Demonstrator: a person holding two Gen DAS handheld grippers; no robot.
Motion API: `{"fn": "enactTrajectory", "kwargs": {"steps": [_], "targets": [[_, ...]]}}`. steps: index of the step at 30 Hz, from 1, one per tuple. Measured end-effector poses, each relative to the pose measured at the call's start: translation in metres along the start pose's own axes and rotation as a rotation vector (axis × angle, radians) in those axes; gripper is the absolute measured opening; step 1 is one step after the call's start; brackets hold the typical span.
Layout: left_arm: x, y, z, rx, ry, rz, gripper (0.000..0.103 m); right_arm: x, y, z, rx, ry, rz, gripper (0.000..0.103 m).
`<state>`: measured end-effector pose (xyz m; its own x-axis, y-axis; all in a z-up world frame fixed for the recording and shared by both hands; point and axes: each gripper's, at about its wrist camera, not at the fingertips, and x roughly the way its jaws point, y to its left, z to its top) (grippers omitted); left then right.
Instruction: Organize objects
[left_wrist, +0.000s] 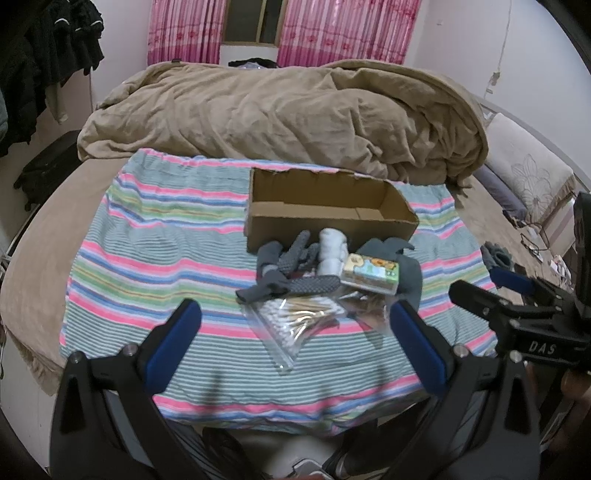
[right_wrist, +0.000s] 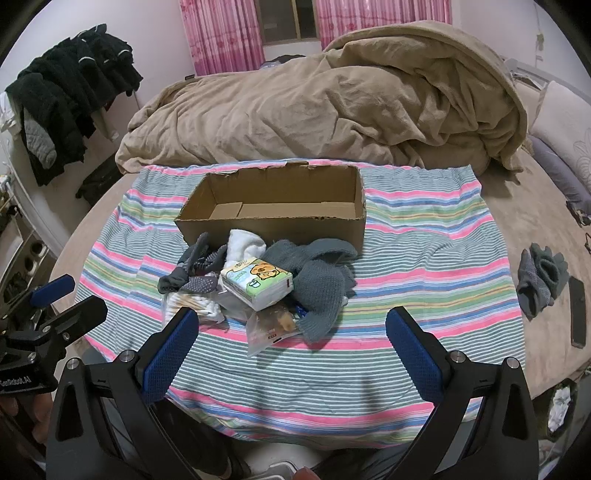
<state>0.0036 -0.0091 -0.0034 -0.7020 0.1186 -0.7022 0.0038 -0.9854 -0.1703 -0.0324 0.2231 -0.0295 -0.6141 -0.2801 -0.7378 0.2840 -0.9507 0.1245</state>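
Left-wrist footage showed the left gripper (left_wrist: 295, 336) with its blue-padded jaws spread wide and nothing between them, hovering above the near part of a striped pink, green and blue cloth (left_wrist: 147, 266) spread over a bed. Beyond the fingers lay a clear plastic bag of wooden-stemmed cotton swabs (left_wrist: 295, 321), and behind it a small pile: dotted grey socks (left_wrist: 295, 266), a rolled white sock (left_wrist: 330, 254), a rectangular tissue pack printed with a cartoon bear (left_wrist: 371, 275) and a grey knitted garment (left_wrist: 410, 273). An open brown cardboard box (left_wrist: 325, 206), empty inside, stood just behind the pile, touching or nearly touching it. A crumpled tan blanket (left_wrist: 280, 110) filled the far side of the bed under pink curtains (left_wrist: 184, 33). At the right edge the right gripper (left_wrist: 491, 284) appeared from the side, black-framed with blue pads. From the right-wrist view, the right gripper (right_wrist: 291, 347) likewise stood wide open and held nothing, poised over the cloth's near edge, with the pile directly ahead and a clear packet of brown snacks (right_wrist: 269, 325) lying nearest the fingers. A pair of grey gloves (right_wrist: 539, 277) and a dark phone (right_wrist: 578, 310) rested on the bare mattress well to the right, apart from the cloth. Dark clothes (right_wrist: 66, 96) hung at the left wall.
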Motion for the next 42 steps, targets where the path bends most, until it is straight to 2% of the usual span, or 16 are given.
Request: {"fn": "enactTrajectory", "kwargs": {"steps": [23,33,42], "targets": [[0.008,-0.001,0.0,0.007,0.016,-0.006,0.102,0.005,0.0,0.0,0.002,0.005,-0.001,0.103],[0.037,0.003,0.006,0.017,0.053,-0.03,0.101,0.024,-0.014,0.01,0.0,0.015,-0.016,0.103],[0.085,0.015,0.019,0.002,0.11,-0.024,0.091,0.05,-0.039,0.024,0.025,0.025,-0.02,0.103]]}}
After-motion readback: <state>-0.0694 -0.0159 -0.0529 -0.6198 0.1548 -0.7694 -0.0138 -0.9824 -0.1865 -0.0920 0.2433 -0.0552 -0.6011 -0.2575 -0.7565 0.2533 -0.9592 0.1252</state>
